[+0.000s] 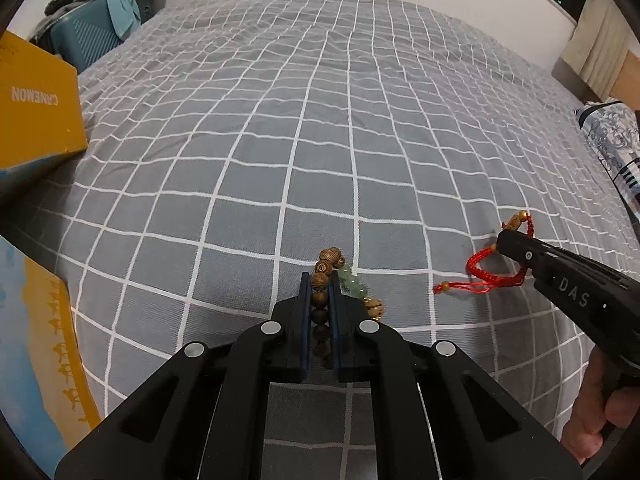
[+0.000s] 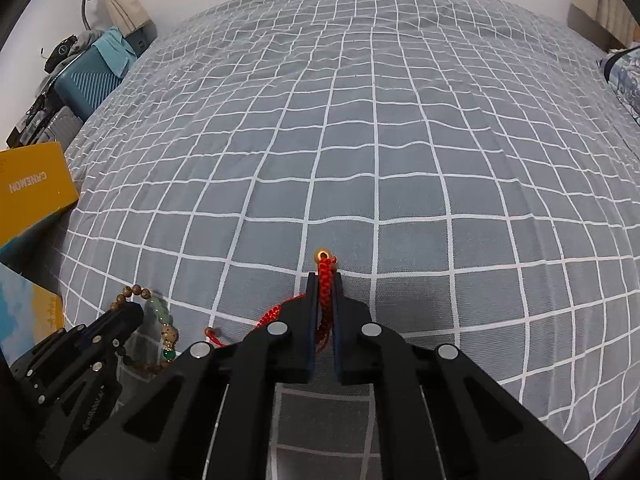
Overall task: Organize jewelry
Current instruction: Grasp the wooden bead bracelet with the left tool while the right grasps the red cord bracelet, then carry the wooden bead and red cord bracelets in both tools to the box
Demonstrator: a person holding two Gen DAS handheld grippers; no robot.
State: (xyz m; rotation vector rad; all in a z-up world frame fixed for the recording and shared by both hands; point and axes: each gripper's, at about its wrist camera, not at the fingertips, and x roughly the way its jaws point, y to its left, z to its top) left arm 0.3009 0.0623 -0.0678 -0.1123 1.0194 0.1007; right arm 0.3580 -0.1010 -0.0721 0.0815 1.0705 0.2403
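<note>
On the grey checked bedspread [image 1: 304,160] lies a bracelet of brown wooden beads [image 1: 326,266] next to a green bead bracelet [image 1: 354,284]. My left gripper [image 1: 321,280] is shut on the wooden bead bracelet, whose beads run between the pads. To the right, my right gripper [image 1: 505,240] pinches a red braided cord bracelet [image 1: 486,270]. In the right wrist view the right gripper [image 2: 325,280] is shut on the red cord bracelet [image 2: 325,280], with a gold bead [image 2: 322,256] poking out past the tips. The left gripper [image 2: 134,308] and both bead bracelets [image 2: 160,312] show at lower left.
A yellow box [image 1: 36,104] printed with letters sits at the bed's left edge, with another yellow and blue box [image 1: 36,344] nearer. A teal suitcase [image 1: 86,40] stands beyond the bed. A patterned pillow [image 1: 612,140] lies at the right. A person's hand [image 1: 592,412] holds the right gripper.
</note>
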